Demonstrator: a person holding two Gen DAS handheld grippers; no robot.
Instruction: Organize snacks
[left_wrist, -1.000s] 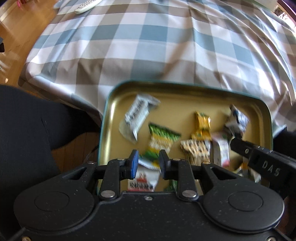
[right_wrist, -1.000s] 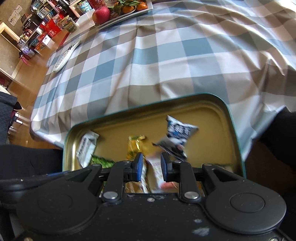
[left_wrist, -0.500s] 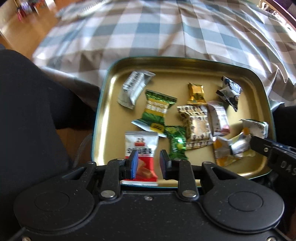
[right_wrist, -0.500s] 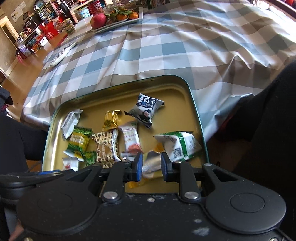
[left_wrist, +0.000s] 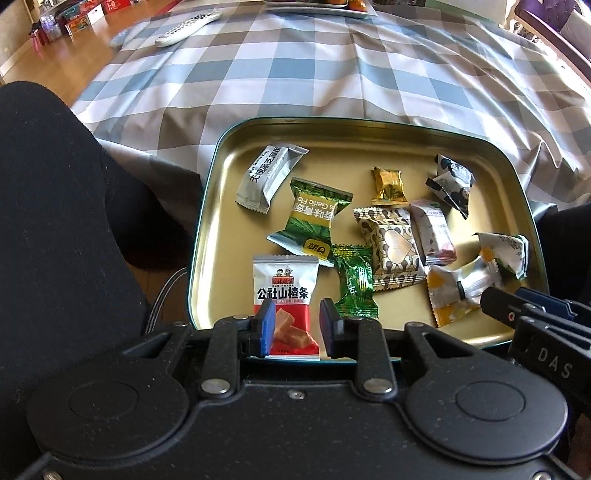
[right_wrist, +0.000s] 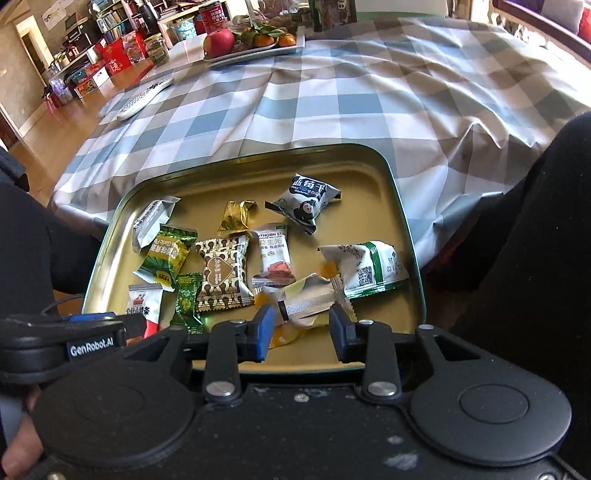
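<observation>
Both grippers nearer tray (left_wrist: 207, 206), right gripper (right_wrist: 301, 328) fingers opening

A blue, grey and white checked tablecloth (right_wrist: 332, 103) covers the table, with a white remote control (right_wrist: 144, 98) near its far edge and a white tray of a red apple and oranges (right_wrist: 255, 46) beyond.

The tablecloth (left_wrist: 295, 74) was checked blue, grey and white; the tray (left_wrist: 369, 144) gold inside, green-rimmed.
</observation>
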